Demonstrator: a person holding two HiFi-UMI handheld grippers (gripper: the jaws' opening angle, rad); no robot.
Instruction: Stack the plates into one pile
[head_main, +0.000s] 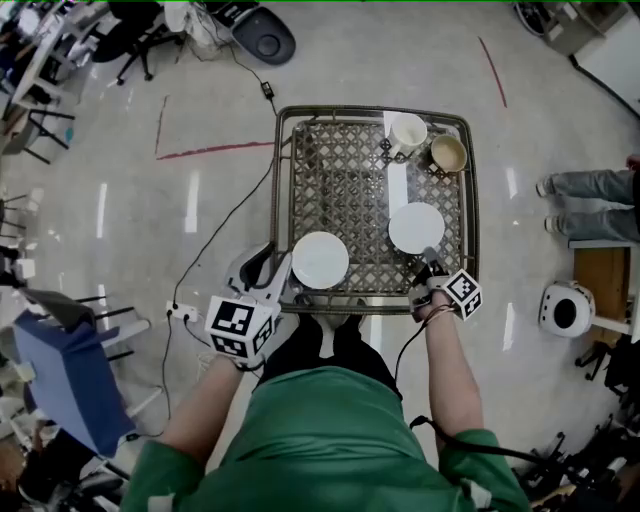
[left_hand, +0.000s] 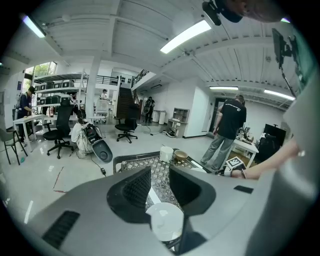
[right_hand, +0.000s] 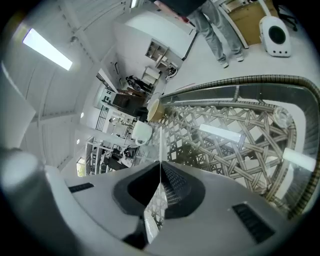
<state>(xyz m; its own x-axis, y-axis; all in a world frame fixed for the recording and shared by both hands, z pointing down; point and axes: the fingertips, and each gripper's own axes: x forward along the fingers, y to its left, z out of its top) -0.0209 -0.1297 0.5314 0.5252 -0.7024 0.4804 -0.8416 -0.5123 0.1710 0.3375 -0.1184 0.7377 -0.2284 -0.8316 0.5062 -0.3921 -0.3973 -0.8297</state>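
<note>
The worktop (head_main: 345, 190) is a square glass top over a woven lattice, framed by a metal rim. Two white plates lie on its near half, well apart.

The left plate (head_main: 320, 260) sits flat by the near edge. The left claw (head_main: 279, 266) is just beside it at its left rim, angled downward. In the left gripper view this claw (left_hand: 159, 176) stands wide, with the plate (left_hand: 166, 220) low in the gap between the jaws; the pads do not press on it.

The right plate (head_main: 416, 228) lies further right. The right claw (head_main: 431, 262) meets it at its near rim. In the right gripper view the jaws of this claw (right_hand: 161, 176) are pinched narrow on the plate (right_hand: 155, 210), seen edge-on as a thin line between them.

At the far right corner, a white mug (head_main: 407, 133) stands just beside a brown bowl (head_main: 448, 153).
</note>
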